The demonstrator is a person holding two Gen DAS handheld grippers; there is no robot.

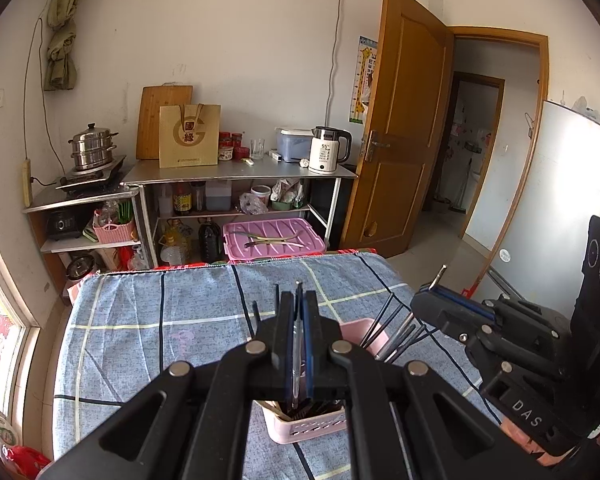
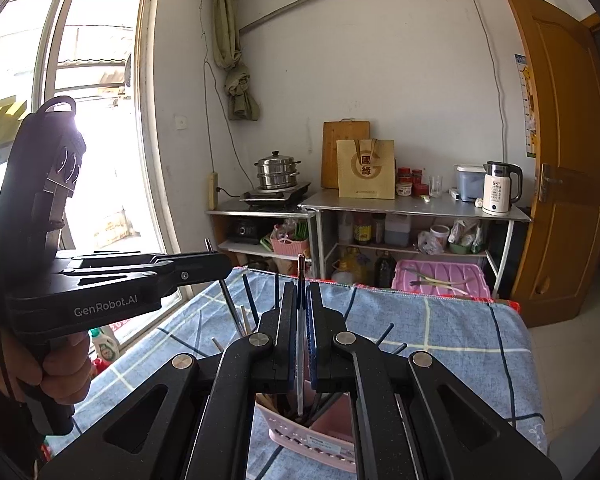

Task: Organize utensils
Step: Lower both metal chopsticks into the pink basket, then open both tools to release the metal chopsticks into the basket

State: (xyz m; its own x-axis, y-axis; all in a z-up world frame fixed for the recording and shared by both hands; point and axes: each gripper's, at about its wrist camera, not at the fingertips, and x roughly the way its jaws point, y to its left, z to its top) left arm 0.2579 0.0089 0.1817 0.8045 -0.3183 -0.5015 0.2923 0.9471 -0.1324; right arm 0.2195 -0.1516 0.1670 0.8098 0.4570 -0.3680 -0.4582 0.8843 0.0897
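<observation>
Jaws on the left gripper [image 1: 299, 300] are pressed together on one thin metal utensil handle [image 1: 297, 344], held upright between blue pads. Jaws on the right gripper [image 2: 300, 300] pinch a second slim utensil [image 2: 300, 360] the same way, its tip poking above them. Both grippers hang directly over one pink plastic basket [image 1: 308, 426] with a perforated wall. Inside it stand dark chopsticks [image 1: 396, 334] fanned to one side and pale wooden sticks [image 2: 242, 320]; their number cannot be told exactly. An inner divider seems to split the basket. It sits on a surface draped in blue checked cloth [image 1: 140, 320]. Beyond, a pink ribbed bin lid [image 1: 272, 236] carries two loose utensils, and a steel shelf bears one white kettle [image 1: 326, 150] and one stacked steamer pot [image 1: 92, 146].
</observation>
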